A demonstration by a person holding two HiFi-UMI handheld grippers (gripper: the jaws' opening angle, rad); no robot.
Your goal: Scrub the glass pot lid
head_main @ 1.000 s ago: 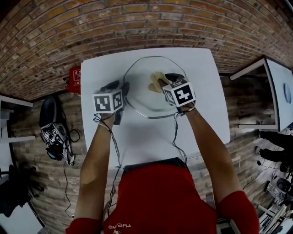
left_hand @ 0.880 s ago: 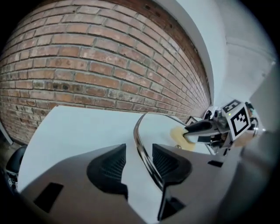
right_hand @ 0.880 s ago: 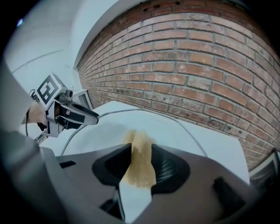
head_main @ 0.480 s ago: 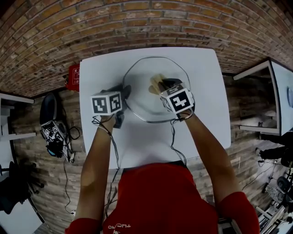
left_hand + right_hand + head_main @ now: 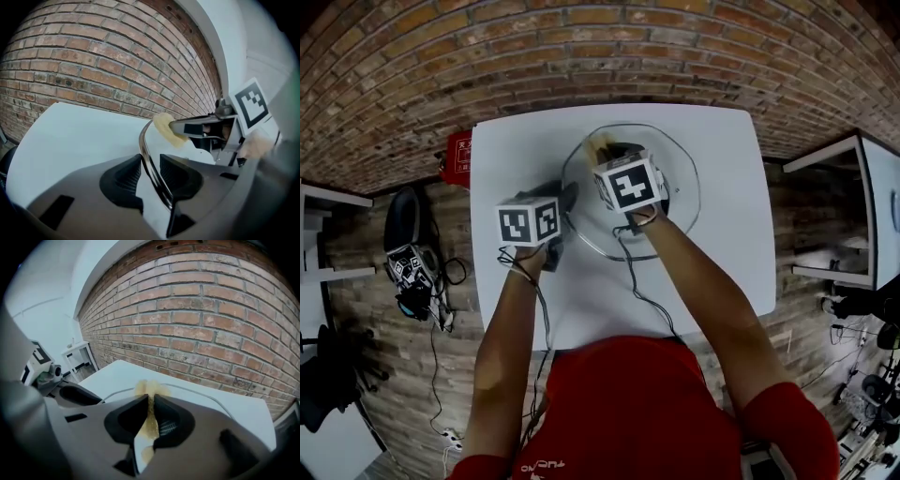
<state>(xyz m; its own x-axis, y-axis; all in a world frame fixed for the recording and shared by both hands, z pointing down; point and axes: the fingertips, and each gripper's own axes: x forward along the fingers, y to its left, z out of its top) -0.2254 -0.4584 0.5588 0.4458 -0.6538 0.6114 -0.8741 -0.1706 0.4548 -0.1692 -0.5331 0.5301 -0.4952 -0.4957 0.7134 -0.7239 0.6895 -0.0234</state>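
Observation:
The round glass pot lid (image 5: 675, 202) lies flat on the white table (image 5: 712, 272). My left gripper (image 5: 566, 199) straddles its left metal rim (image 5: 143, 140). Its jaws have just been closing. The left pad touches the rim, and a thin gap still shows at the right pad. My right gripper (image 5: 605, 152) is over the lid's far-left part. Its jaws have just been closing too and are now shut on a yellow sponge (image 5: 151, 389), which sticks out past the fingertips onto the glass. The left gripper view shows that sponge (image 5: 165, 129) just inside the rim.
Brick paving surrounds the table. A red box (image 5: 457, 157) stands off its left edge, with black gear and cables (image 5: 408, 267) on the ground below it. White furniture (image 5: 862, 216) stands to the right. Bare tabletop lies near and right of the lid.
My right gripper has carried the sponge leftward and away across the lid, from its middle to near the far-left rim. The left gripper has stayed at the lid's left rim.

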